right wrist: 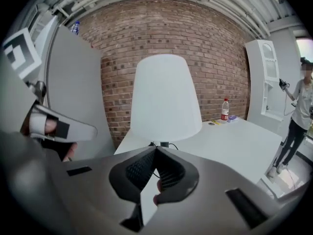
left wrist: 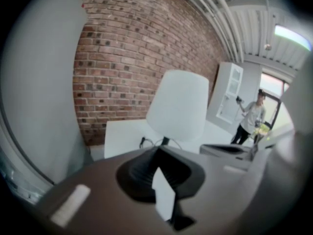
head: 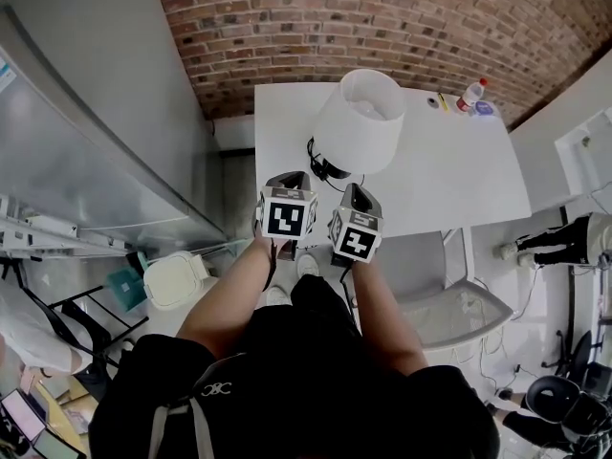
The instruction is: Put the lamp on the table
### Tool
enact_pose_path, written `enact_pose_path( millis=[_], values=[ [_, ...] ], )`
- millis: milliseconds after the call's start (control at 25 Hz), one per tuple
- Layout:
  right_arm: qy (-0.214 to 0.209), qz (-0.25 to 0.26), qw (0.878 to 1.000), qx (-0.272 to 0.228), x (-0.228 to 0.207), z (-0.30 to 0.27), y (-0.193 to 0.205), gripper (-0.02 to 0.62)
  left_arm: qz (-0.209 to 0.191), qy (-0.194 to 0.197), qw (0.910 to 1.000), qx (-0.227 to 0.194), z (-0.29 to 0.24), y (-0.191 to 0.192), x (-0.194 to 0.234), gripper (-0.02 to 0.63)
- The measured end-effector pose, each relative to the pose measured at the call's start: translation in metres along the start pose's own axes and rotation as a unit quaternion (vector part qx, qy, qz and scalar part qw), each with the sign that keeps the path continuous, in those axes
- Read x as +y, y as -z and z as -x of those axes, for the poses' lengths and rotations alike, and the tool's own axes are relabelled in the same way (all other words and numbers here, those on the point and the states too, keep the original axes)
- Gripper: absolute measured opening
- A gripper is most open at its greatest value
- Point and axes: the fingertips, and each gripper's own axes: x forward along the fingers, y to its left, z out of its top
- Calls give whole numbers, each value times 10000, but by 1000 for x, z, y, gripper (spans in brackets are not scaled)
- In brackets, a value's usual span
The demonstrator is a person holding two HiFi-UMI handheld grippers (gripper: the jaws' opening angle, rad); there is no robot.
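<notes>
A lamp with a white shade (head: 359,122) stands upright on the white table (head: 459,180), near its front left corner; its black foot and cord (head: 325,168) show under the shade. My left gripper (head: 292,178) and right gripper (head: 356,192) hover side by side just short of the table's near edge, both shut with nothing between the jaws. In the left gripper view the shade (left wrist: 178,106) rises straight beyond the closed left gripper (left wrist: 157,149). The right gripper view shows the lamp (right wrist: 164,97) ahead of the closed right gripper (right wrist: 156,148), apart from it.
A plastic bottle (head: 470,94) and small items sit at the table's far right corner by the brick wall (head: 363,17). A grey chair (head: 449,295) stands at the table's right front. A grey panel (head: 105,113) runs along the left. A person (right wrist: 298,116) stands off right.
</notes>
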Motion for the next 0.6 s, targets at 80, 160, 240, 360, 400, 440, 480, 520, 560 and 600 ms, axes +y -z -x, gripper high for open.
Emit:
enact_pose_path(
  millis=[80, 160, 240, 360, 400, 440, 480, 520, 560, 600],
  values=[
    [-59, -75, 9999, -143, 2, 11, -20, -2, -25, 59, 9999, -82, 6, -7, -5, 0],
    [-115, -116, 9994, -322, 5, 23, -40, -2, -66, 109, 9997, -213, 12, -17, -10, 0],
    [-196, -220, 9984, -480, 9, 36, -58, -3, -133, 144, 9993, -308, 20, -27, -16, 0],
    [-253, -206, 9972, -665, 13, 50, -78, -3, -224, 209, 9986, -439, 29, -42, -24, 0],
    [-259, -178, 9970, -706, 13, 53, -81, -3, -248, 216, 9983, -487, 32, -45, -25, 0],
    [-264, -165, 9968, -742, 13, 55, -84, -3, -266, 217, 9980, -533, 34, -48, -26, 0],
    [-266, -165, 9965, -774, 13, 57, -86, -3, -280, 216, 9977, -574, 37, -51, -27, 0],
    [-264, -170, 9963, -801, 12, 58, -89, -3, -292, 213, 9975, -610, 39, -54, -27, 0],
    [-258, -174, 9961, -824, 11, 59, -92, -3, -304, 214, 9972, -645, 41, -57, -28, 0],
    [-251, -179, 9960, -844, 11, 60, -95, -3, -314, 225, 9969, -682, 43, -61, -28, 0]
  ],
)
